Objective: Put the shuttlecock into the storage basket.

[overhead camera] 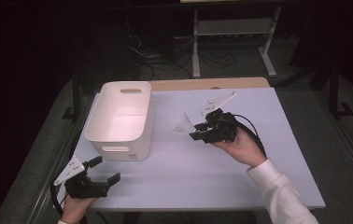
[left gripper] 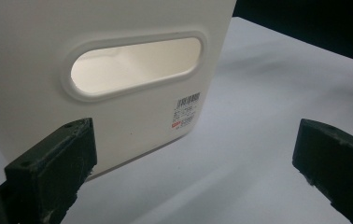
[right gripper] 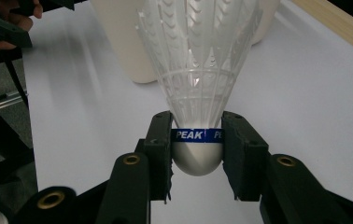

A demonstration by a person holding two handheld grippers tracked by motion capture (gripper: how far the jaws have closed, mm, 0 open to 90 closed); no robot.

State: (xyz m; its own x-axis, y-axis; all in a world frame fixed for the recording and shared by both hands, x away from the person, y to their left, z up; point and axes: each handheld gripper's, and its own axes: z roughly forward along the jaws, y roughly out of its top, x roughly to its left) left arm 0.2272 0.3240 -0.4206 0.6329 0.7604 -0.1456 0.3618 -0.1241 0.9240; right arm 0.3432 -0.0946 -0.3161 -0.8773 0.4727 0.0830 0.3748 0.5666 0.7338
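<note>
I see my right gripper (right gripper: 197, 140) clenched on the rounded cork of a white plastic-skirted shuttlecock (right gripper: 198, 70), held just to the right of the white rectangular plastic bin (overhead camera: 118, 119) above the pale grey table (overhead camera: 202, 182). My left gripper (overhead camera: 103, 171) sits with jaws spread wide, empty, near the bin's front handle slot.

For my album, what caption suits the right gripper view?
The right gripper clamps a white shuttlecock by its cork, skirt pointing toward the white bin.

shuttlecock (right gripper: 198, 70): white plastic skirt, blue "PEAK" band, cork clamped, skirt pointing toward bin
bin (overhead camera: 118, 119): white, open-topped, upright on worktop
</note>
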